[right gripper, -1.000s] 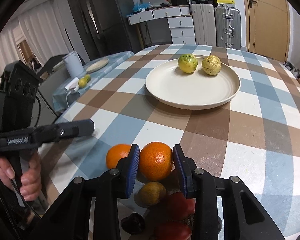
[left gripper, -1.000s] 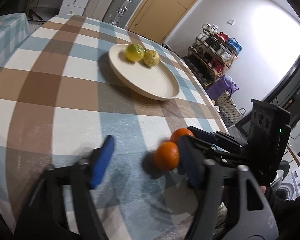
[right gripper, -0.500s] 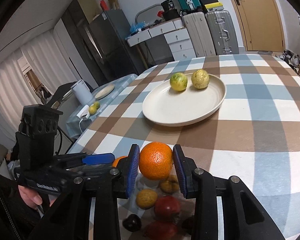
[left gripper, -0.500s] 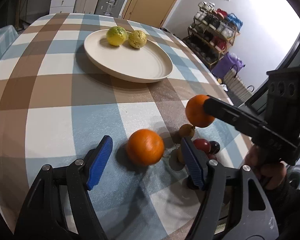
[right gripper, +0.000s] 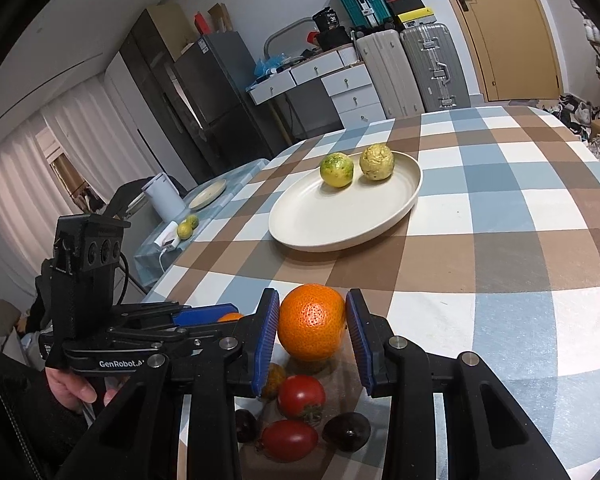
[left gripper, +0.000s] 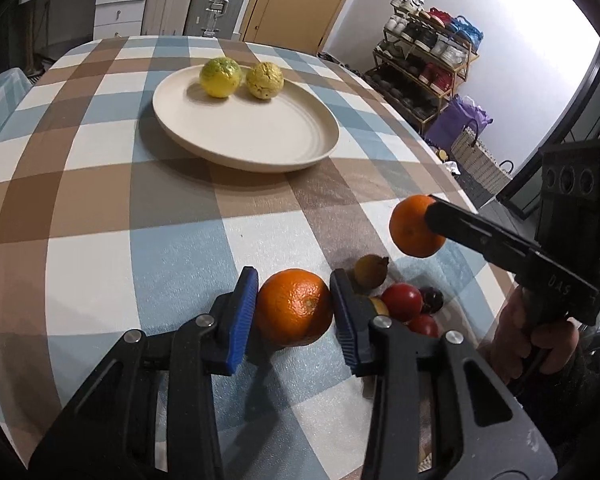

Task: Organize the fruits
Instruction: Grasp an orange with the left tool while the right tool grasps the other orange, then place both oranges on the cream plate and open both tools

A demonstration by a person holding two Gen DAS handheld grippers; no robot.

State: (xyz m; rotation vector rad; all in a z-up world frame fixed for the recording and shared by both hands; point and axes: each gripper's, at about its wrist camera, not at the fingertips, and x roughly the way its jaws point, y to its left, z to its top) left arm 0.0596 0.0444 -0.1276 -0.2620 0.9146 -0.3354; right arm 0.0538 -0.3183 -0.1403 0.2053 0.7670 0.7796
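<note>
On the checked tablecloth an orange (left gripper: 294,306) sits between the blue pads of my left gripper (left gripper: 294,316). Its jaws are closing and both pads touch the orange's sides. My right gripper (right gripper: 312,332) is shut on a second orange (right gripper: 311,322) and holds it above the table. In the left wrist view that orange (left gripper: 414,226) hangs at the tip of the right gripper (left gripper: 426,220). A cream plate (left gripper: 260,160) (right gripper: 340,244) lies farther along the table. A yellow-green fruit (left gripper: 220,77) and a yellow fruit (left gripper: 265,80) rest on its far side.
Below the right gripper lies a pile of small fruits: two red tomatoes (right gripper: 301,396), dark plums (right gripper: 346,432) and a brown fruit (left gripper: 371,270). The table's edge curves close on the right (left gripper: 452,184). A side table with a kettle (right gripper: 162,200) stands at the left.
My left gripper swung over to the orange on the cloth and its jaws narrowed onto it. My right gripper lifted its orange off the table, above the small fruits.
</note>
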